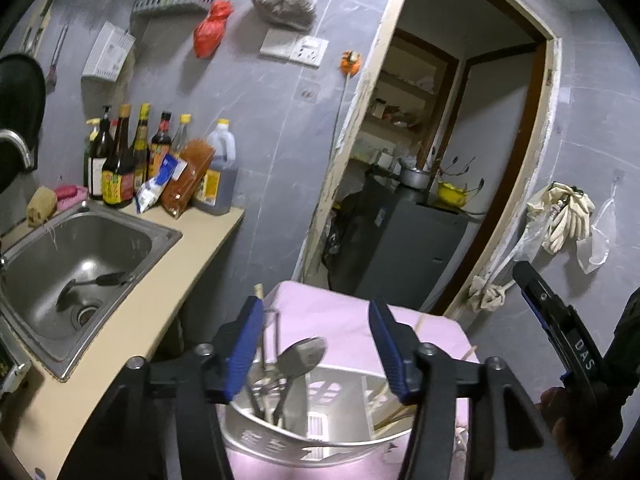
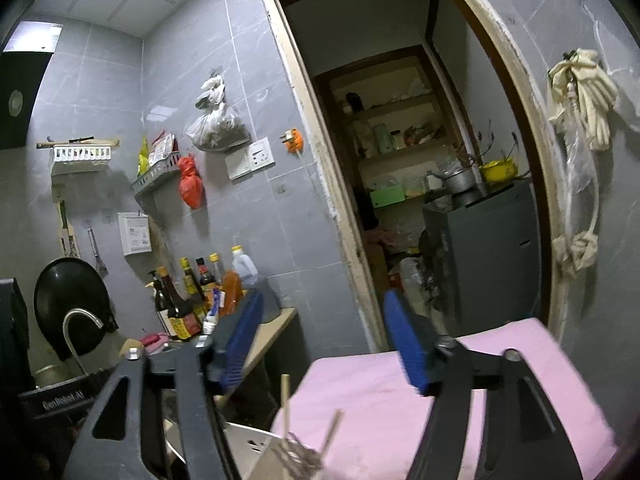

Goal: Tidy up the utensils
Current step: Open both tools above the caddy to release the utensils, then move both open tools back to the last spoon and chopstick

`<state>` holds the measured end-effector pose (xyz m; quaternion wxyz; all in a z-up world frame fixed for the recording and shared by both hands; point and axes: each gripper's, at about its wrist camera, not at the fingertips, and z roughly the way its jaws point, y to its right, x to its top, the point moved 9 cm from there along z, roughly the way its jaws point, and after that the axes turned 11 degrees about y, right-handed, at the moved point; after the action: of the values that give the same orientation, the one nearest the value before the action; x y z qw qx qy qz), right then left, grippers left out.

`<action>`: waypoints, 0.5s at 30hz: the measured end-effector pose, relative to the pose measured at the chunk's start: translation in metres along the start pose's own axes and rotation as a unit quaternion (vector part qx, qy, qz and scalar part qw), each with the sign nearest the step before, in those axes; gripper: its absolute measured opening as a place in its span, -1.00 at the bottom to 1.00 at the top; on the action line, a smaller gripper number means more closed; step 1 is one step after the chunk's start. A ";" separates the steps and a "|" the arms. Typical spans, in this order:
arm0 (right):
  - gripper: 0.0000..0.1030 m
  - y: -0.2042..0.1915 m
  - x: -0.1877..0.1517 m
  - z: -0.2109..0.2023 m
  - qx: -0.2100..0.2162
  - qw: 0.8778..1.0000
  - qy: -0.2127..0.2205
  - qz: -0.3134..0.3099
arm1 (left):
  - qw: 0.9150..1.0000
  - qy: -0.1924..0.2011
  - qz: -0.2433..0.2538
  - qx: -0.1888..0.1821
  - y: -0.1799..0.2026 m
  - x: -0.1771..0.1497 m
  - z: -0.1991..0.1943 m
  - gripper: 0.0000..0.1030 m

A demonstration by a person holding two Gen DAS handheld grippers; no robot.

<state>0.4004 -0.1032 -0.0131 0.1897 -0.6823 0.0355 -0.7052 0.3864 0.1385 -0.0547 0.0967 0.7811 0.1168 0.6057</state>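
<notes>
A white slotted utensil holder (image 1: 320, 444) stands on a pink cloth-covered surface (image 1: 320, 308). In its left part are metal spoons (image 1: 304, 356) and other metal handles; in its right part, wooden chopsticks (image 1: 390, 398). My left gripper (image 1: 316, 344) hovers just above the holder, open, its blue pads apart and pressing on nothing. One finger (image 1: 536, 292) of my right gripper shows at the right edge of the left wrist view. In the right wrist view my right gripper (image 2: 324, 344) is open and empty above the pink surface (image 2: 400, 400), with a chopstick tip (image 2: 285, 404) and the holder's rim (image 2: 252, 446) below.
A steel sink (image 1: 36, 256) with a dark ladle (image 1: 96, 282) in it lies to the left. Sauce bottles (image 1: 120, 160) crowd the beige counter (image 1: 168, 288). An open doorway (image 1: 432, 160) leads to a storeroom with a dark cabinet (image 1: 400, 240). Cloths (image 1: 560, 216) hang on the right wall.
</notes>
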 end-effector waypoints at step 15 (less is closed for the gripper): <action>0.93 0.100 0.041 -0.065 -0.053 0.997 -0.032 -0.045 | 0.998 0.048 0.041 0.002 0.093 0.003 -0.033 0.95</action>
<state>0.3593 -0.2223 -0.0091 0.1230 -0.7146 0.0360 -0.6877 0.3617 0.0509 -0.0162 0.0646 0.7554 0.0907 0.6457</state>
